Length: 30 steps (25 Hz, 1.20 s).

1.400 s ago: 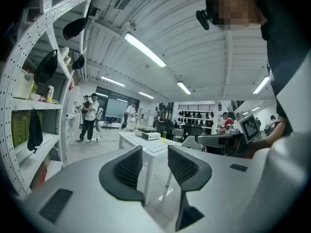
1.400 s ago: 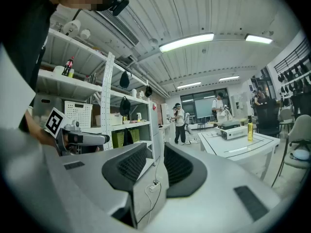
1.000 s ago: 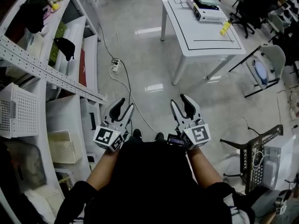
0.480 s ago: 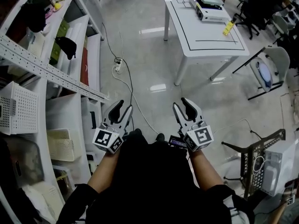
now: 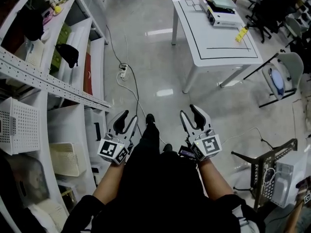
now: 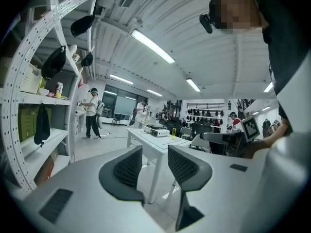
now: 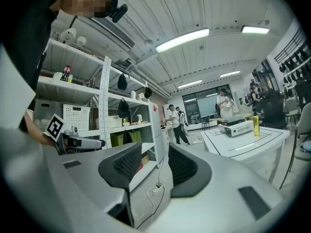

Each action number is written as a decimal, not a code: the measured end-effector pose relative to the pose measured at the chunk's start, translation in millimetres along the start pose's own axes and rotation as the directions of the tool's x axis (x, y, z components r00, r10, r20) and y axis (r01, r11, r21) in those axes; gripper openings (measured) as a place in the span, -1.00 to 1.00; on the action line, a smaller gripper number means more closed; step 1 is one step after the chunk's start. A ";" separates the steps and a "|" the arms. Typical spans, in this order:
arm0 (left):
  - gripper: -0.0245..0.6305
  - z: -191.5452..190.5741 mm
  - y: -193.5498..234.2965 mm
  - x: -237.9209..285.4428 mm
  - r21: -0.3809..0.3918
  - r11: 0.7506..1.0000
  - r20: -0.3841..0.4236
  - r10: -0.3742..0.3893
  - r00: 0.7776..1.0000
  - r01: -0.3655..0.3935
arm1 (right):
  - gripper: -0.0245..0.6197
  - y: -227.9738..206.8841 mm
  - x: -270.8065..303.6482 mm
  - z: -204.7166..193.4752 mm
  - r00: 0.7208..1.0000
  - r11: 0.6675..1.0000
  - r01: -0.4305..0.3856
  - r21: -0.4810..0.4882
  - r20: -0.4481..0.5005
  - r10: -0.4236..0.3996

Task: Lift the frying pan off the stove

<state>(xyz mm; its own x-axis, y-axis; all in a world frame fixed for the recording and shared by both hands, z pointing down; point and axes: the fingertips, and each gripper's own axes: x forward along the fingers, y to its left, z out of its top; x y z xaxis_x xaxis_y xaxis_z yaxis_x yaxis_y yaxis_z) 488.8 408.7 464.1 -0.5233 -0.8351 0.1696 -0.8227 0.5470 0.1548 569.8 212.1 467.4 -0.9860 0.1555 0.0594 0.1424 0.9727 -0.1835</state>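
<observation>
Looking down past our own arms at a glossy grey floor (image 5: 146, 42). Far left we've got a white shelving rack (image 5: 48, 76) with a white mesh basket (image 5: 19, 125) on it and a black cap (image 5: 68, 50) hanging off an upper shelf. Just past the rack a power strip (image 5: 121, 71) lies on the floor with a cable trailing toward us. We're holding the left gripper (image 5: 127, 119) low in front, jaws apart, nothing between them. Beside it, the right gripper (image 5: 191, 114) has its jaws spread too and is just as empty. Up top right there's a white table (image 5: 214, 45) with a boxy white device (image 5: 221, 16) and a yellow bottle (image 5: 241, 34) on it, then a chair (image 5: 279, 76) further right. As for the frying pan and the stove, we can't spot either in any view
</observation>
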 end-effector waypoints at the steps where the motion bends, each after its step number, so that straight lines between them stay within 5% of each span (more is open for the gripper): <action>1: -0.43 0.2 6.3 8.5 -0.005 1.000 0.001 -0.004 1.000 0.004 | -0.39 -2.7 7.2 1.9 1.000 1.000 0.002 -0.004 -0.002 -0.002; 16: -0.42 60.7 148.6 157.3 -0.033 0.997 0.039 -0.072 0.997 0.073 | -0.39 -65.7 193.1 53.3 0.999 0.998 0.026 -0.063 -0.023 -0.028; 30: -0.42 86.8 263.5 233.3 -0.053 0.994 0.057 -0.096 0.994 0.099 | -0.39 -75.1 330.5 62.8 0.998 0.996 0.033 -0.078 -0.048 -0.037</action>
<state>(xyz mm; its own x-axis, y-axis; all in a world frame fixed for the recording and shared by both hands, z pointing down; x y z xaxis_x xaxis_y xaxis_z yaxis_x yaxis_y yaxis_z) 130.7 353.0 460.0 -0.4538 -0.8857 0.0978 -0.8576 0.4639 0.2222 227.8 179.7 439.2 -0.9853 0.1278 0.1136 0.1160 0.9877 -0.1044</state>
